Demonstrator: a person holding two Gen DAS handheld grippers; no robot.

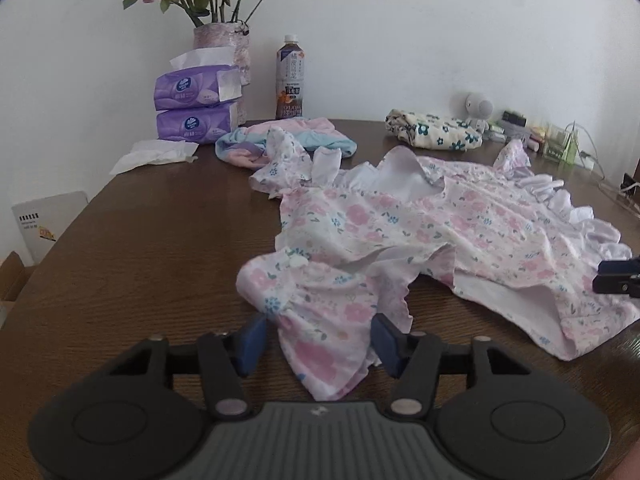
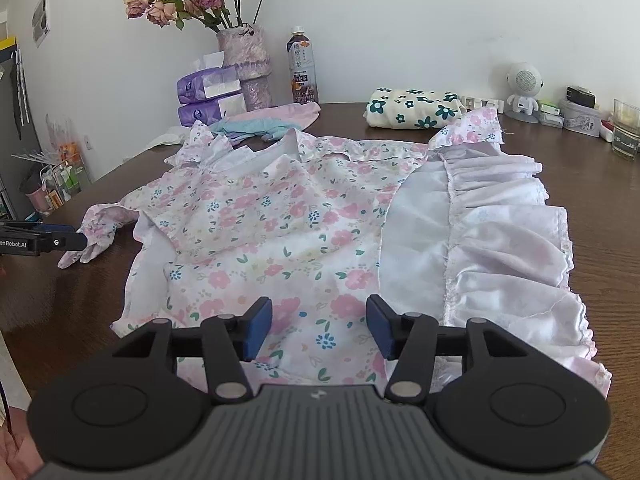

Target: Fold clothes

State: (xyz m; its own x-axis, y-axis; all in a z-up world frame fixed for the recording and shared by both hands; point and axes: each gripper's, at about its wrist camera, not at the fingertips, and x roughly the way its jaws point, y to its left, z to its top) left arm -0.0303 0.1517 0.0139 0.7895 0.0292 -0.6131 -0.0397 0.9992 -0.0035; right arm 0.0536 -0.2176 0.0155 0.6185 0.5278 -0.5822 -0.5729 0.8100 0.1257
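A white dress with pink and blue flowers (image 1: 404, 224) lies spread on the brown table (image 1: 140, 260), its frilled white lining (image 2: 500, 232) turned up on the right. One sleeve (image 1: 320, 320) lies crumpled between the blue pads of my left gripper (image 1: 320, 336), which stand apart on either side without pinching it. My right gripper (image 2: 319, 326) hovers open over the dress's near floral edge (image 2: 320, 312). The left gripper's tip (image 2: 76, 240) shows beside that sleeve in the right wrist view, and the right gripper's tip (image 1: 616, 280) at the right edge of the left wrist view.
At the back lie a folded cream cloth with green flowers (image 2: 412, 114) and a bunched pink and blue garment (image 1: 288, 138). Tissue packs (image 1: 196, 108), a flower vase (image 2: 244, 64), a bottle (image 1: 290, 80), a small white figure (image 2: 522, 88), a glass (image 2: 626, 128) and clutter line the wall.
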